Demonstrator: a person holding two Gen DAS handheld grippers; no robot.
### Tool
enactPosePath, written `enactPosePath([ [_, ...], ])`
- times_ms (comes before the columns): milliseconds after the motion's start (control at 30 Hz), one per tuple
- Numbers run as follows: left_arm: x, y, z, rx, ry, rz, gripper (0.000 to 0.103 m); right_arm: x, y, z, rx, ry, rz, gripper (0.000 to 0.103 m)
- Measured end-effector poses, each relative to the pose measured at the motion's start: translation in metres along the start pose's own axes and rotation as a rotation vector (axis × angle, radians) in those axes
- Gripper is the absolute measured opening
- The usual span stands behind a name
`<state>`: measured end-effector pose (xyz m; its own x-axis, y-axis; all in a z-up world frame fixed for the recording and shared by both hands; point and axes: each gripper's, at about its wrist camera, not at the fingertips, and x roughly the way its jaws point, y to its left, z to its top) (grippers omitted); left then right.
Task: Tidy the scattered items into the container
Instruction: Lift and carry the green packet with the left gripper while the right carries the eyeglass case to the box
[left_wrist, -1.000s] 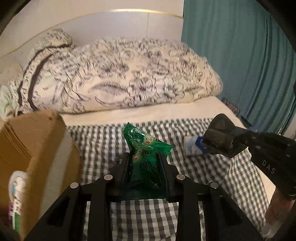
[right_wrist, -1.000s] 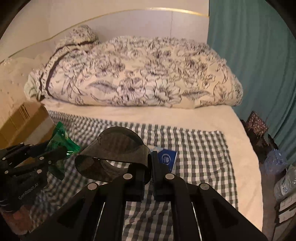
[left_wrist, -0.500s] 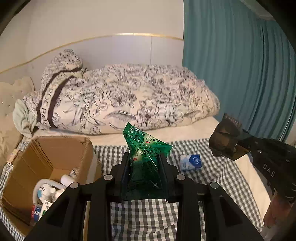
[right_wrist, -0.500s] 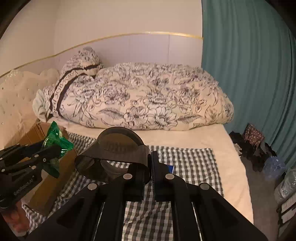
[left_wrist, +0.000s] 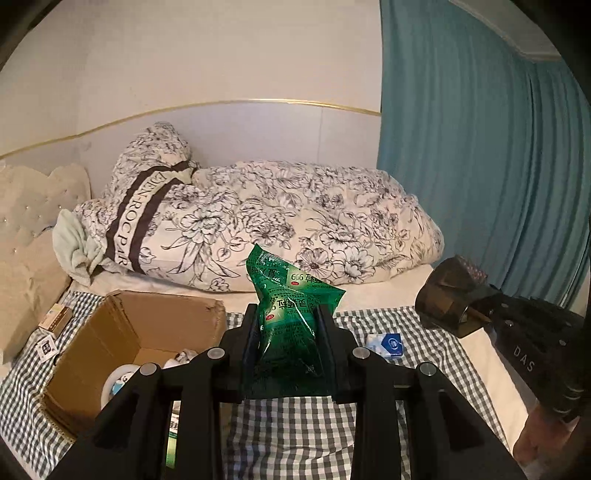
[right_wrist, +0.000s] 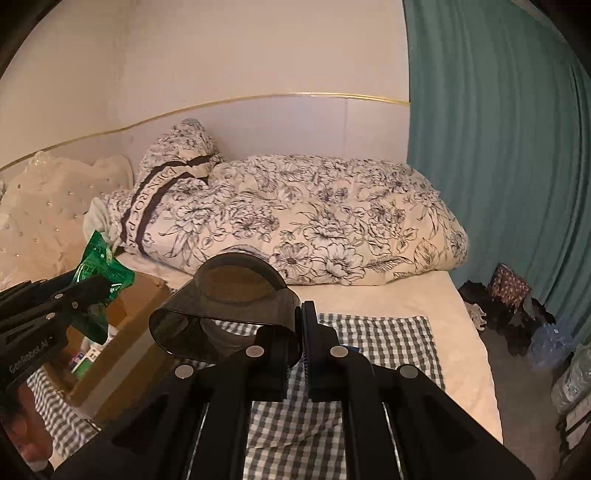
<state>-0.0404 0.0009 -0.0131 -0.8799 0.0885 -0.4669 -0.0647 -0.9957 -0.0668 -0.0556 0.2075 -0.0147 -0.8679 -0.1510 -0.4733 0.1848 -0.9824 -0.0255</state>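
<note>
My left gripper (left_wrist: 289, 321) is shut on a green foil sachet (left_wrist: 291, 314) and holds it in the air above the checked cloth, just right of the open cardboard box (left_wrist: 110, 354). The box holds several small items. My right gripper (right_wrist: 299, 321) is shut on the wall of a dark translucent cup (right_wrist: 229, 314), held high; the cup also shows in the left wrist view (left_wrist: 448, 295). The sachet also shows in the right wrist view (right_wrist: 101, 266), above the box (right_wrist: 125, 332). A small blue and white packet (left_wrist: 388, 345) lies on the cloth.
The checked cloth (left_wrist: 303, 435) covers the bed. A floral duvet (left_wrist: 295, 221) is heaped at the back. Small boxes (left_wrist: 55, 321) lie left of the cardboard box. A teal curtain (left_wrist: 480, 147) hangs on the right, with clutter on the floor (right_wrist: 509, 306) beside the bed.
Both grippers have risen with their loads. The box has come into fuller view, lower left, its inside now showing. The grips have not changed.
</note>
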Motion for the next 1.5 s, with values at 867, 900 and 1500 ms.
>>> enactPosePath([
  [867,-0.033,0.117,-0.012,-0.052,0.008,0.171,0.03,0.015,0.111,0.008,-0.072,0.001,0.14,0.006],
  [900,-0.033,0.124,-0.013,-0.057,0.011,0.18,0.03,0.017,0.117,0.008,-0.077,0.002,0.148,0.006],
  [1500,-0.026,0.195,-0.029,-0.114,0.054,0.258,0.03,0.047,0.195,0.001,-0.138,0.045,0.25,0.006],
])
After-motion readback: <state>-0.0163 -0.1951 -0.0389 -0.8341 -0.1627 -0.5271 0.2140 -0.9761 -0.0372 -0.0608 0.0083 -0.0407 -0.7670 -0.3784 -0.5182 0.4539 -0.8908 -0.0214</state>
